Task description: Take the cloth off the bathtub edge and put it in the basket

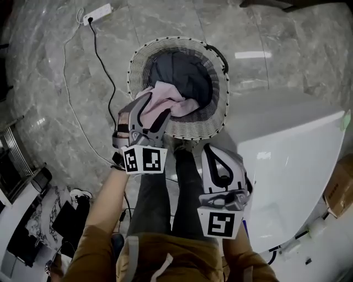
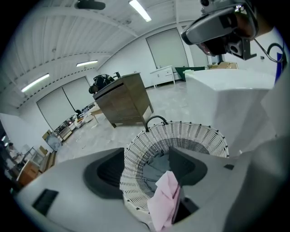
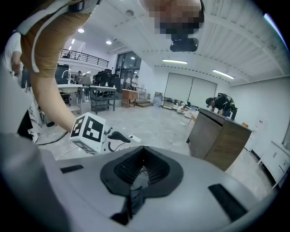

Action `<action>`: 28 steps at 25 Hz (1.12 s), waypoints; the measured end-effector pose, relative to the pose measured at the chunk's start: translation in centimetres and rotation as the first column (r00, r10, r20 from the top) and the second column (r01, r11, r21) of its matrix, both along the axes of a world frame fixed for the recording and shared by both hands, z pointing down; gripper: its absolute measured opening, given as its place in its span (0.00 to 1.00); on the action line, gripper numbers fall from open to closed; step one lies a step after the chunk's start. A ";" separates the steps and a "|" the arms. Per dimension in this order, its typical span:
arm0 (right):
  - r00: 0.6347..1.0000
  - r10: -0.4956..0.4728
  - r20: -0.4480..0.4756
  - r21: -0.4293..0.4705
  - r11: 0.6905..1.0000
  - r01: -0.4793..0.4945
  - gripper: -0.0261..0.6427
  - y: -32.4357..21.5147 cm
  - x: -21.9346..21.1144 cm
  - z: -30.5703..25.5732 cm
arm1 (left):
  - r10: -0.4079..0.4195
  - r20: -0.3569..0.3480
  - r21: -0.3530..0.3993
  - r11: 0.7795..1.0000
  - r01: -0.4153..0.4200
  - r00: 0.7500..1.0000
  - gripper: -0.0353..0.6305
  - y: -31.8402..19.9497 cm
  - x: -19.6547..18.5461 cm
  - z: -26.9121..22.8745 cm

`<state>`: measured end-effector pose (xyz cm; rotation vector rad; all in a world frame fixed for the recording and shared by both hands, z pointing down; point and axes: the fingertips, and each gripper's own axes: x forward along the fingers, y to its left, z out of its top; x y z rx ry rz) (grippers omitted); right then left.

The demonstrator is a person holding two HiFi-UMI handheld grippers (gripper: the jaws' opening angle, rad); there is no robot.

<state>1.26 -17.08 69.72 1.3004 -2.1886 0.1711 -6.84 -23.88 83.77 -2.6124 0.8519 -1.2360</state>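
Observation:
A white wire basket stands on the grey marble floor, with a dark cloth lying inside. A pink cloth is draped over its near rim. My left gripper hovers over that rim with its jaws apart. In the left gripper view the pink cloth hangs loose against the right-hand pad, above the basket, and the left pad is well clear of it. My right gripper is shut and empty beside the white bathtub; its pads meet.
A power strip and its black cable lie on the floor left of the basket. A wooden cabinet stands beyond the basket. A cardboard box sits right of the tub. The person's legs are below the grippers.

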 end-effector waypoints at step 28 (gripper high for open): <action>0.995 -0.033 -0.090 0.213 0.976 0.051 0.04 2.4 -4.6 -25.0 | -0.049 -0.237 0.242 0.964 0.107 0.970 0.06 2.7 -7.2 -37.4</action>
